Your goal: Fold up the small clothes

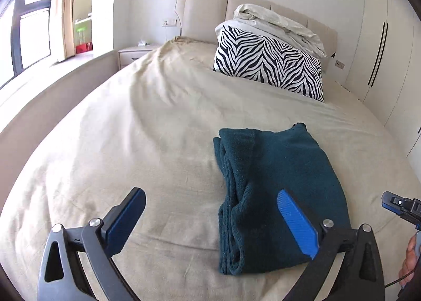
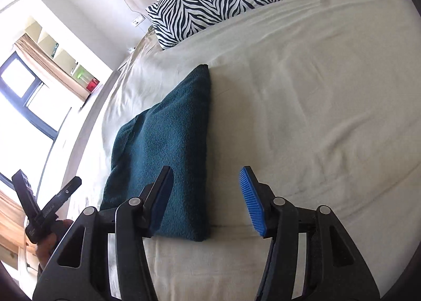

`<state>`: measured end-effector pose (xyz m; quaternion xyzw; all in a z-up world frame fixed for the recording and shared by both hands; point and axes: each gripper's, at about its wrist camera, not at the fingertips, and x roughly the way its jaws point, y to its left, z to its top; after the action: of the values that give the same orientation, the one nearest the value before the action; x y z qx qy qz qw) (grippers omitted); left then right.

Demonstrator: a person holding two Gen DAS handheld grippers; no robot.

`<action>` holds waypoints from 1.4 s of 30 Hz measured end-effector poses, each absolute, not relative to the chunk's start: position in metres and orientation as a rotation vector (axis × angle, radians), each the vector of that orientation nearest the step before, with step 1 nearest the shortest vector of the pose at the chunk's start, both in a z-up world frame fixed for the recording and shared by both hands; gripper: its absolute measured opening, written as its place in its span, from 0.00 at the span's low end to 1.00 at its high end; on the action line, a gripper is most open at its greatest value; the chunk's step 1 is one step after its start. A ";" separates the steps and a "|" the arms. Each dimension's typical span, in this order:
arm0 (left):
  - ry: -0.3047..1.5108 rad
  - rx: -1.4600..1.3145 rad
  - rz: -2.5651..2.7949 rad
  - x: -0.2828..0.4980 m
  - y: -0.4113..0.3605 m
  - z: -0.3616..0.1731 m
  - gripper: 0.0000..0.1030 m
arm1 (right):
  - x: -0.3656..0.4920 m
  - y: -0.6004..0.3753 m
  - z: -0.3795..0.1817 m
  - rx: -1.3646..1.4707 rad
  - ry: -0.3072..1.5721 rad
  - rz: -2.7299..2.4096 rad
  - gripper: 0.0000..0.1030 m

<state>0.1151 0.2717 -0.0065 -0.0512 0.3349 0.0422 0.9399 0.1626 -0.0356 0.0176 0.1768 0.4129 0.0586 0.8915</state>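
Folded dark teal knit garment [image 1: 279, 195]: flat on the bed [image 1: 131, 143], stacked in several layers, layered edges showing along its window-side border, a single smooth fold along the opposite side. Landmark for all entries below.

Left tongs [image 1: 210, 224]: spread wide, nothing gripped. One blue-padded finger [image 1: 297, 224] above the garment's near part, the other over bare bed cover on the garment's window side. Contact with the cloth not discernible.

Right tongs [image 2: 206, 201]: parted, nothing clamped. Dark-sided finger [image 2: 160, 198] over the garment's near corner, blue ribbed finger [image 2: 252, 201] over bare bed cover just beside the garment's smooth folded edge. Also visible at the edge of the left wrist view [image 1: 400, 208], beside the garment's near corner, held by a hand [image 1: 410, 261].

Hand on the left tongs [image 2: 50, 243]: seen in the right wrist view, on the garment's window side.

Zebra-print pillow [image 1: 268, 64]: well beyond the garment's far end, at the head of the bed.

Pale bundled bedding [image 1: 279, 24]: atop the pillow, against the upholstered headboard [image 1: 205, 11].

Nightstand [image 1: 134, 53]: far beyond the garment, beside the bed's head corner.

Window [image 1: 29, 32] with curtain [image 1: 65, 8]: past the bed edge on the garment's layered side.

Wardrobe [image 1: 381, 45]: past the bed on the garment's opposite side.
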 end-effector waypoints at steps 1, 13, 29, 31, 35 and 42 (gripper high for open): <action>0.641 -0.071 0.126 0.101 0.267 0.003 1.00 | 0.150 -0.025 0.029 0.306 0.827 0.104 0.52; 0.398 0.033 0.249 -0.003 0.254 0.076 1.00 | 0.000 0.055 0.144 -0.015 0.451 -0.005 0.94; 0.683 -0.016 0.183 -0.018 0.248 0.026 1.00 | -0.006 0.069 0.119 0.080 0.688 0.012 0.96; 0.696 -0.019 0.183 -0.018 0.249 0.020 1.00 | -0.004 0.068 0.115 0.078 0.690 0.004 0.96; 0.710 -0.041 0.171 -0.016 0.252 0.015 1.00 | -0.001 0.070 0.108 0.067 0.700 0.001 0.96; 0.736 -0.033 0.154 -0.012 0.252 0.010 1.00 | -0.001 0.072 0.102 0.058 0.711 0.000 0.96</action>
<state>-0.0123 0.2520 0.0100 -0.0162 0.3592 0.0751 0.9301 -0.0009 0.0716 0.1021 0.0284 0.3478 -0.0002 0.9371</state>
